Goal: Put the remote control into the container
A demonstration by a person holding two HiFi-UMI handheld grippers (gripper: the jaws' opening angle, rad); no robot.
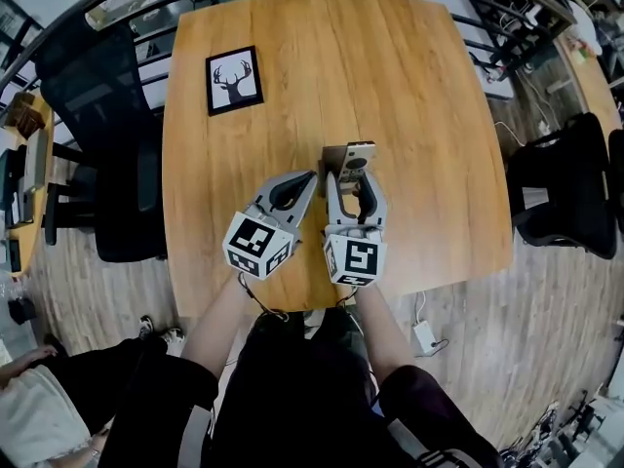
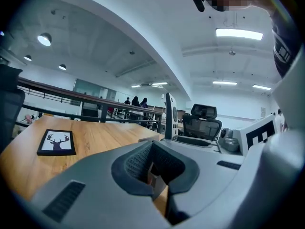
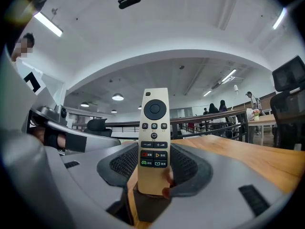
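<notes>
The right gripper (image 3: 155, 165) is clamped on the lower half of the remote control (image 3: 154, 128), which stands upright just below the middle of the head view with its buttons facing the gripper's camera, probably so it can go down end-first. Touching it on the left sits a small wooden block (image 1: 333, 157), likely the container, though the head view is too coarse to be sure. The left gripper (image 2: 153, 168) hangs just beside, jaws drawn together on nothing, seemingly ready to steady that box.
</notes>
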